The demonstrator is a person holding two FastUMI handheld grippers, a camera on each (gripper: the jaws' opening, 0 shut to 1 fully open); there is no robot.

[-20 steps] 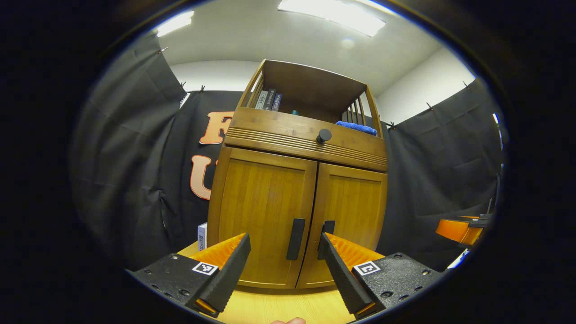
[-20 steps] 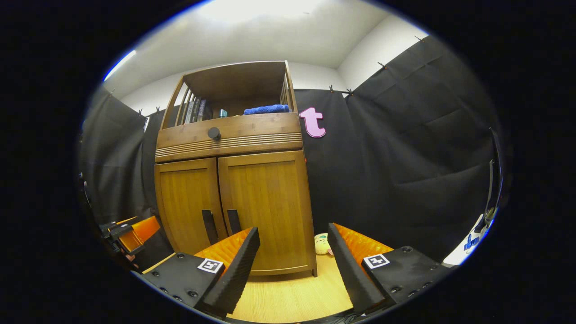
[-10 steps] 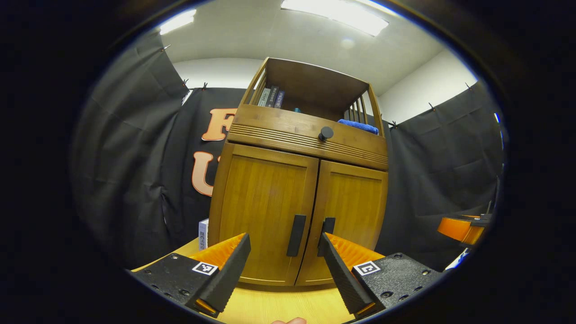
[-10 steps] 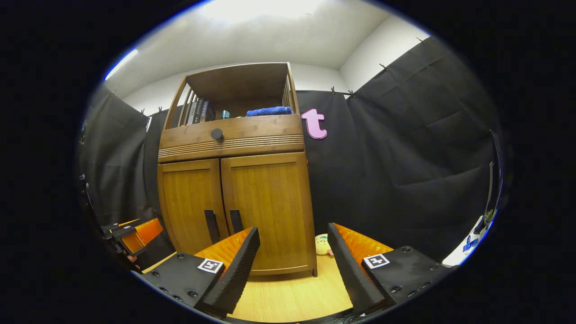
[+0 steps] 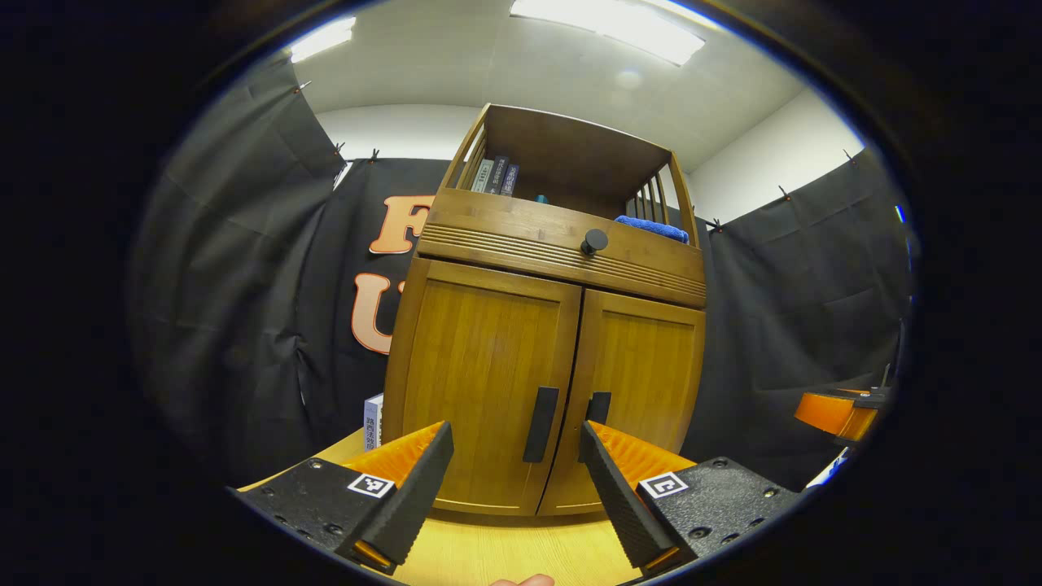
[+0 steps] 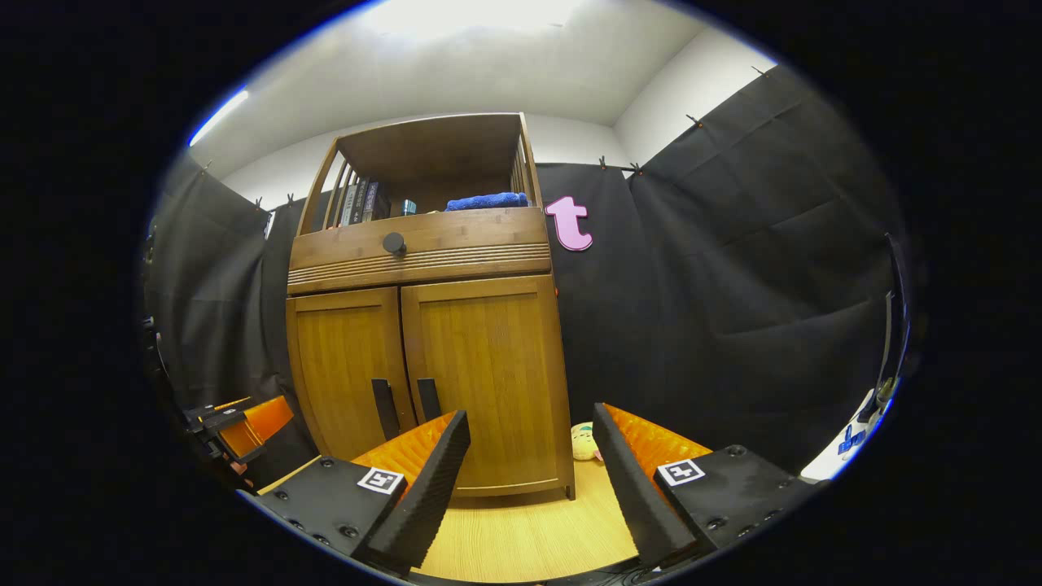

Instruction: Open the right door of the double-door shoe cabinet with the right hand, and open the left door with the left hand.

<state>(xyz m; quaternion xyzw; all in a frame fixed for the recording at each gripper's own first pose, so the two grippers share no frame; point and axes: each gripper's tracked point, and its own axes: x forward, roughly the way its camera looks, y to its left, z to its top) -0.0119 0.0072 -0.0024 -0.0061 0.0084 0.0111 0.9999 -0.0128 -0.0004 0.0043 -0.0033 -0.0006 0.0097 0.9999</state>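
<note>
Both doors of the shoe cabinet [image 6: 423, 358] shut. R gripper [image 6: 529, 480] fingers wide, empty; right door handle [image 6: 429, 400] sits ahead & off past its left finger, long axis vertical. L gripper [image 5: 514, 488] also wide, empty; left door handle [image 5: 540, 424] dead ahead between fingers, seemingly closer.

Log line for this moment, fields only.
doors: right door shut, left door shut | left gripper open | right gripper open | contact: none
</note>
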